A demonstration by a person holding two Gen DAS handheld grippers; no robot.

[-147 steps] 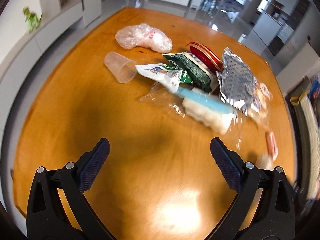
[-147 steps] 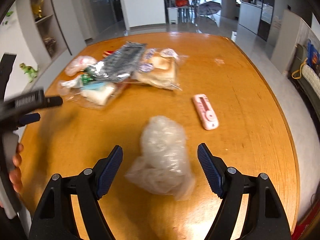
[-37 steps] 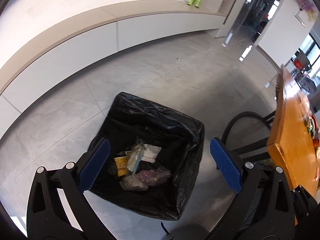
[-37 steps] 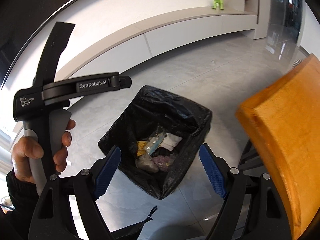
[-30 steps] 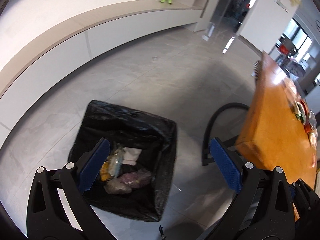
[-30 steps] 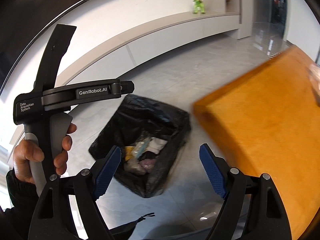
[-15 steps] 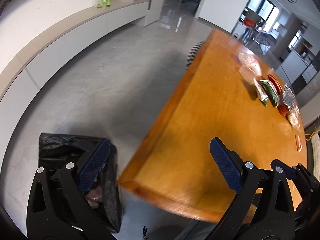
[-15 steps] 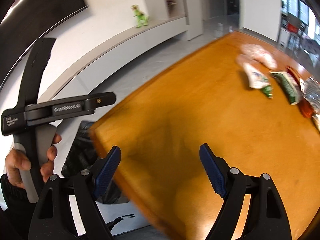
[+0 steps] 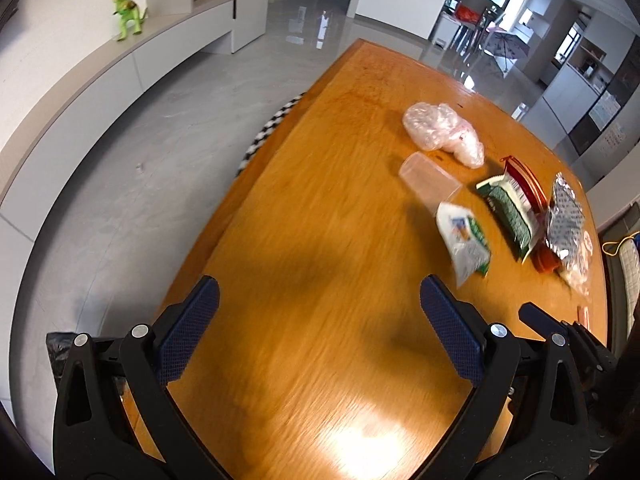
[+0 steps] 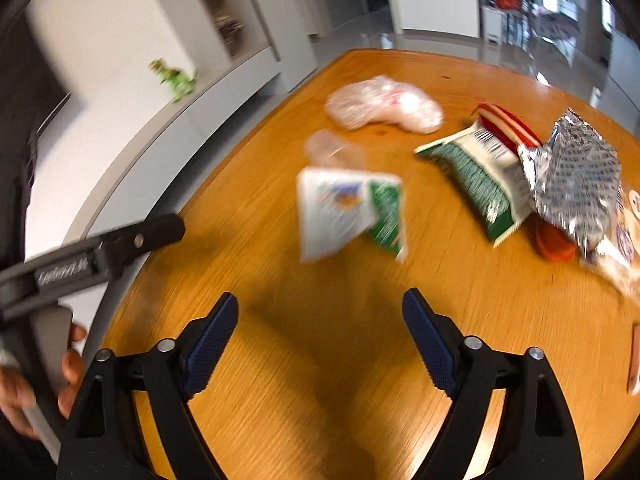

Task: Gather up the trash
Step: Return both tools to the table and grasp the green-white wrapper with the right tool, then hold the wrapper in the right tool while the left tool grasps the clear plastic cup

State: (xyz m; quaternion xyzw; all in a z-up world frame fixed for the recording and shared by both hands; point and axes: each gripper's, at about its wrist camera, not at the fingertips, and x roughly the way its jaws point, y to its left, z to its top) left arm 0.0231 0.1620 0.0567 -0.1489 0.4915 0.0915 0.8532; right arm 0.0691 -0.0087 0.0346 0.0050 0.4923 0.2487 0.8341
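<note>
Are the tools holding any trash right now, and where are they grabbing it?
No. The left tool and right tool are both open, with only bare table between their fingers.

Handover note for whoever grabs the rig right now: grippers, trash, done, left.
Left gripper: open, empty, over the table.
Right gripper: open, empty, facing the trash.
On the table: white-green wrapper, clear cup, pink plastic bag, green packet, silver foil bag, red lid.
Black bin bag on the floor, left of the table.
Left: all of these; nearest is the white-green wrapper.
</note>
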